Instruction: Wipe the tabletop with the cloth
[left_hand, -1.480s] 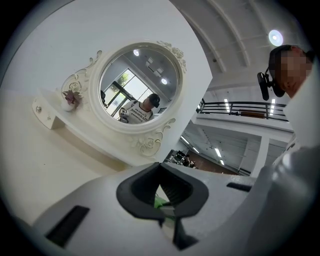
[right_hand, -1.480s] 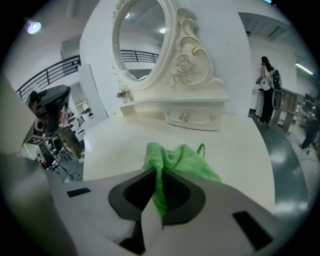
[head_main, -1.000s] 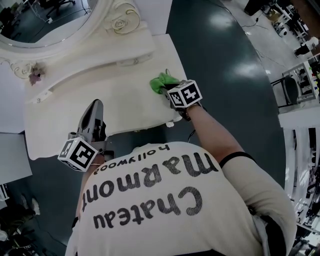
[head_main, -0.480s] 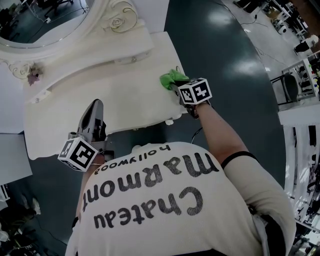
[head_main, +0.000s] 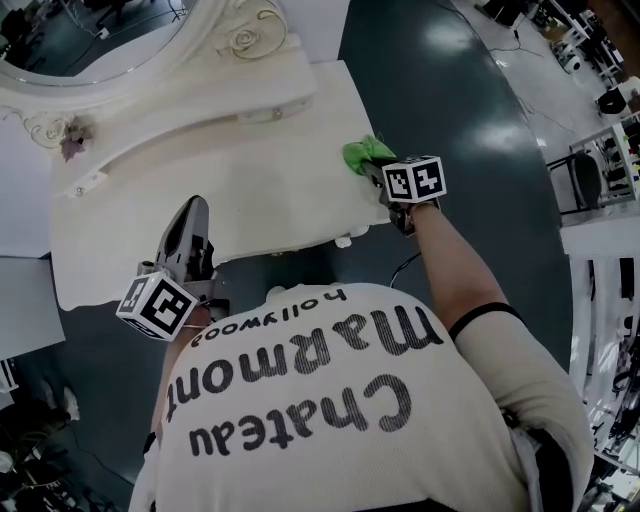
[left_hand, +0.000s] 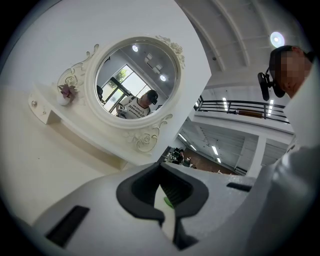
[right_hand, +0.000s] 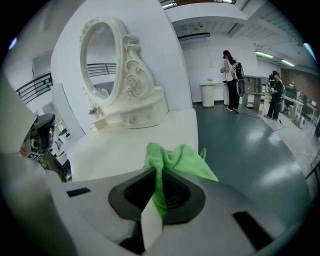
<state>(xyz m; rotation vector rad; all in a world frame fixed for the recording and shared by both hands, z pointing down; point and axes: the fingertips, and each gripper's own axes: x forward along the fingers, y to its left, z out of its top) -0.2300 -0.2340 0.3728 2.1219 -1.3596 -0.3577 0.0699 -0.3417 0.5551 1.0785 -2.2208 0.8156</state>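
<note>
A green cloth (head_main: 364, 152) lies bunched on the cream tabletop (head_main: 230, 190), close to its right edge. My right gripper (head_main: 374, 168) is shut on the cloth and presses it to the surface. In the right gripper view the cloth (right_hand: 175, 157) runs down between the jaws of that gripper (right_hand: 159, 189), with the tabletop (right_hand: 135, 137) beyond it. My left gripper (head_main: 190, 212) hovers over the table's front edge at the left, shut and holding nothing. The left gripper view shows those jaws (left_hand: 163, 194) together, with only a thin slit between them.
An oval mirror in an ornate cream frame (head_main: 110, 40) stands on a raised drawer shelf (head_main: 200, 105) along the table's back. A small dried flower (head_main: 72, 140) sits on the shelf's left end. Dark floor (head_main: 450, 90) lies past the right edge. People (right_hand: 231, 65) stand far off.
My right gripper has dragged the green cloth to the right, towards the table's right edge. The left gripper has stayed where it was.
</note>
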